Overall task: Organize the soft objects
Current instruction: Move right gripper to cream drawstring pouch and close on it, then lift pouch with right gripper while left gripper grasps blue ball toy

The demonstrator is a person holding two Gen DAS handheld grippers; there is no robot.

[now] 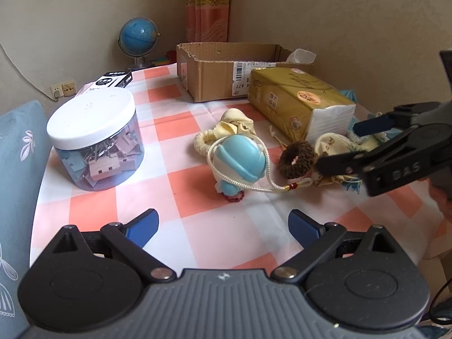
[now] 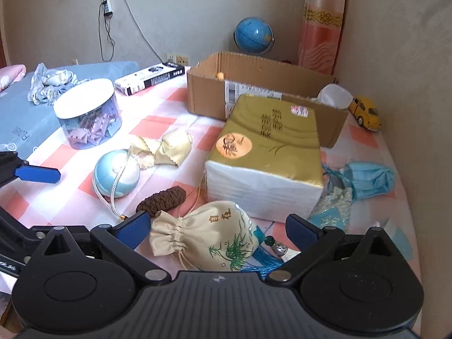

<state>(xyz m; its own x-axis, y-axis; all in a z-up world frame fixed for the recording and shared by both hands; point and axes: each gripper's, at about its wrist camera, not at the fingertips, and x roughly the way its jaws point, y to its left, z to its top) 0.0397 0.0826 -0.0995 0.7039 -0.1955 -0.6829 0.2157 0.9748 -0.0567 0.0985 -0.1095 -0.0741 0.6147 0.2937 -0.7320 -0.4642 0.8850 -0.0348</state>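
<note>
The right gripper (image 2: 217, 230), fingers (image 2: 132, 230) spread, frames a cream drawstring pouch (image 2: 206, 236), apparently without touching it.

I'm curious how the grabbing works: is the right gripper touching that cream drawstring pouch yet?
Cannot tell. In the right wrist view the cream pouch lies between the open fingers of the right gripper, close to the left finger, but contact isn't plain.

My counter (image 1: 180, 186) has an orange-and-white checked cloth and sits in a corner of beige walls (image 2: 175, 8). Peach curtain (image 1: 207, 5) with a gold band hangs at the corner, blue globe (image 1: 139, 41) beside it. Wall sockets (image 1: 62, 89) low on the left, cables (image 2: 106, 22) running up. Blue-grey bed (image 2: 25, 118) alongside. Soft daylight.
</note>
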